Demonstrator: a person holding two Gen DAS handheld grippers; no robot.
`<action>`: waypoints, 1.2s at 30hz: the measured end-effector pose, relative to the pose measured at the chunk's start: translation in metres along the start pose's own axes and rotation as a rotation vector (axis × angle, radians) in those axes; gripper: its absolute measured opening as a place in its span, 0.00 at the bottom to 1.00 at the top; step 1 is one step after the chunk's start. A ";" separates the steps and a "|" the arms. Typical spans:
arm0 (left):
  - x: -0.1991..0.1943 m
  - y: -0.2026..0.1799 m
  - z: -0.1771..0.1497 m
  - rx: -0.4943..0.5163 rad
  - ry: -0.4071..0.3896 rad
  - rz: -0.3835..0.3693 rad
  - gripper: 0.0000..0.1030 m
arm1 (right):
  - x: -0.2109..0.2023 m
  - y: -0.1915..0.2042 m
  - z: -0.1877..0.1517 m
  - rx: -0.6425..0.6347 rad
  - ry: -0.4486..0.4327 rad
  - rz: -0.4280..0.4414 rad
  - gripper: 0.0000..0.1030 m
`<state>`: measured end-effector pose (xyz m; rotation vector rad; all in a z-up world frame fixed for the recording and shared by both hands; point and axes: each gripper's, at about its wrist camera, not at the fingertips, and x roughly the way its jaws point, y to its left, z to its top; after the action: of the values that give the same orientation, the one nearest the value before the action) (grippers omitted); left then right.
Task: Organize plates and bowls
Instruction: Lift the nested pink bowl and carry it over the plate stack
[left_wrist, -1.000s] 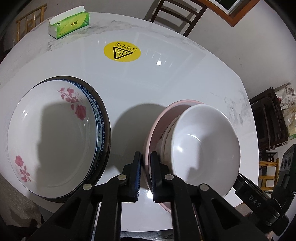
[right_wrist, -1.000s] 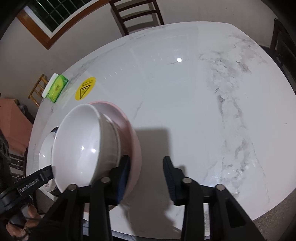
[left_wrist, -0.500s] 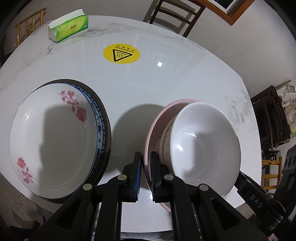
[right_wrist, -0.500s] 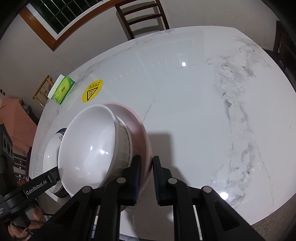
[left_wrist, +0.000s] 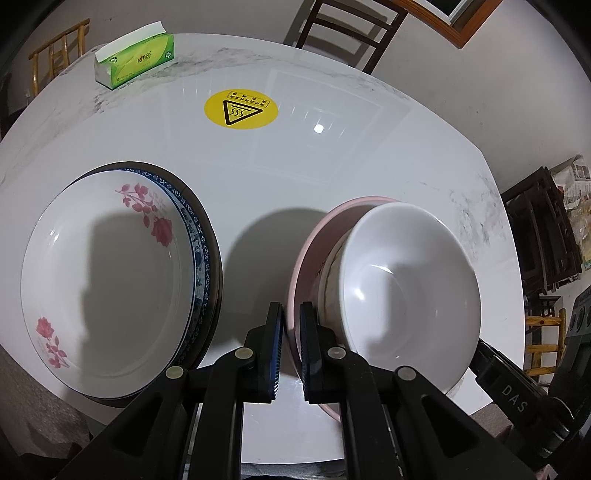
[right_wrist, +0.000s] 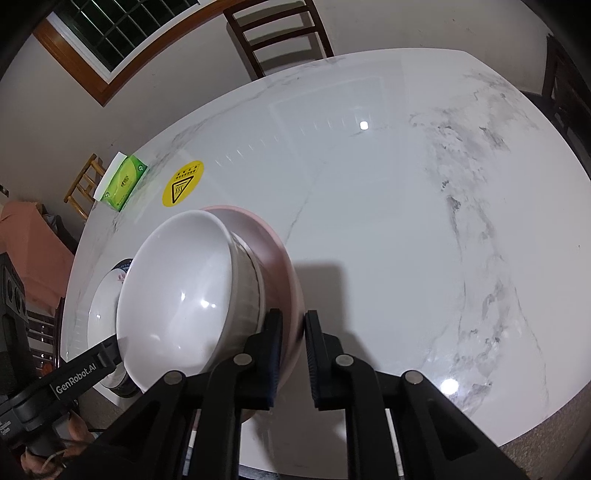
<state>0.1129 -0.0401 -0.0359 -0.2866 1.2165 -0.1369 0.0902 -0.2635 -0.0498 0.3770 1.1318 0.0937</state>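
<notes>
Right gripper (right_wrist: 293, 350) has just closed from wide apart onto the pale pink plate's (left_wrist: 314, 236) rim opposite the already-clamped left gripper (left_wrist: 291, 347), glossy white bowl (left_wrist: 410, 295) stacked inside on the marble table (left_wrist: 332, 166)—likely ready for two-handed lift.

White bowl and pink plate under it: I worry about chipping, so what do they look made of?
White bowl: probably glazed ceramic, with sharp glossy highlights and a thick rim; melamine is possible. Pink plate: smooth and duller, either plastic or glazed ceramic; the look leaves it open.
</notes>
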 end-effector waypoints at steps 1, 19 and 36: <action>0.000 0.000 0.000 0.000 0.000 0.000 0.05 | 0.000 0.001 0.000 -0.001 0.001 -0.001 0.13; -0.001 0.000 0.000 0.009 -0.005 -0.005 0.05 | 0.000 0.002 0.001 0.005 0.007 -0.008 0.13; -0.010 0.001 0.005 0.020 -0.017 -0.017 0.05 | -0.008 0.008 0.005 -0.014 -0.002 -0.018 0.13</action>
<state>0.1140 -0.0361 -0.0260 -0.2807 1.1955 -0.1611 0.0923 -0.2593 -0.0385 0.3544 1.1321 0.0856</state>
